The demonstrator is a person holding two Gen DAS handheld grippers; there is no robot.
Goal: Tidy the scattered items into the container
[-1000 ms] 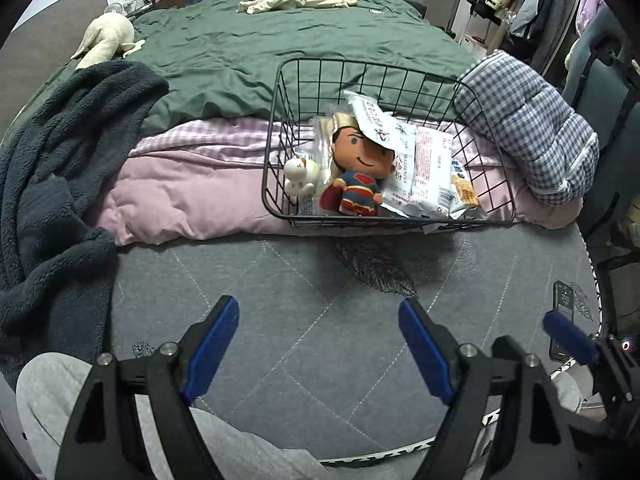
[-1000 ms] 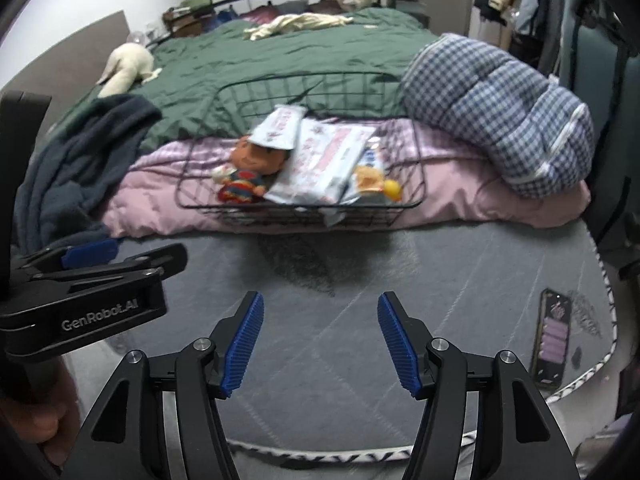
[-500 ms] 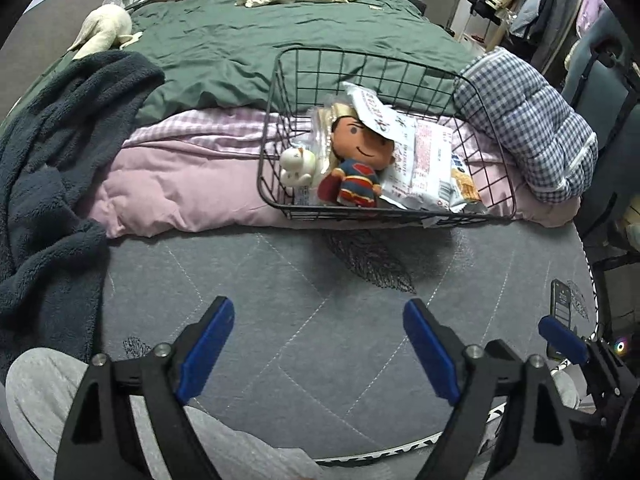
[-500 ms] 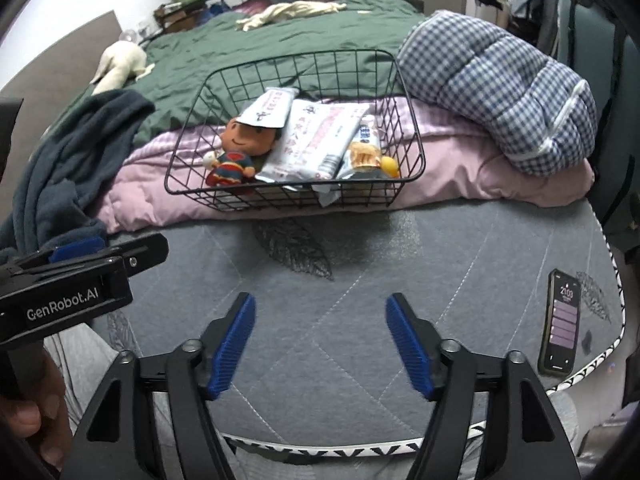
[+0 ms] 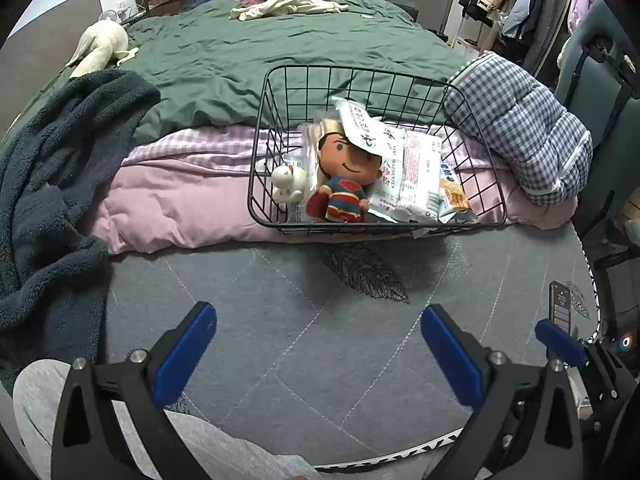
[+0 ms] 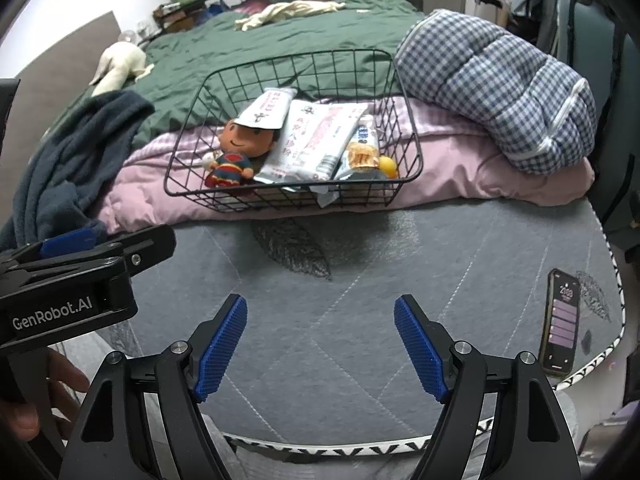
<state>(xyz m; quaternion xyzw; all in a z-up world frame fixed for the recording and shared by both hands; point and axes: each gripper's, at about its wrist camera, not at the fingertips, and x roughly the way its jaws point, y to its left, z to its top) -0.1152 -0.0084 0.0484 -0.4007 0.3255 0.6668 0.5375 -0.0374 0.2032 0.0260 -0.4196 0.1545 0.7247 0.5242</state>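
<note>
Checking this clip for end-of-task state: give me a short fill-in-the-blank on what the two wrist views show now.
1. The superhero doll lies inside the black wire ____.
2. The basket rests on the ____ quilt.
3. A phone lies face-up on the ____ mat.
4. Between the right gripper jaws, now opening, there is ____.

Missing words: basket; pink; grey; nothing

A white packet covers the top of the doll's head in the wire basket. At three o'clock in the basket, a yellow item shows only partly behind the snack bag. The phone screen text is too small to read.
</note>
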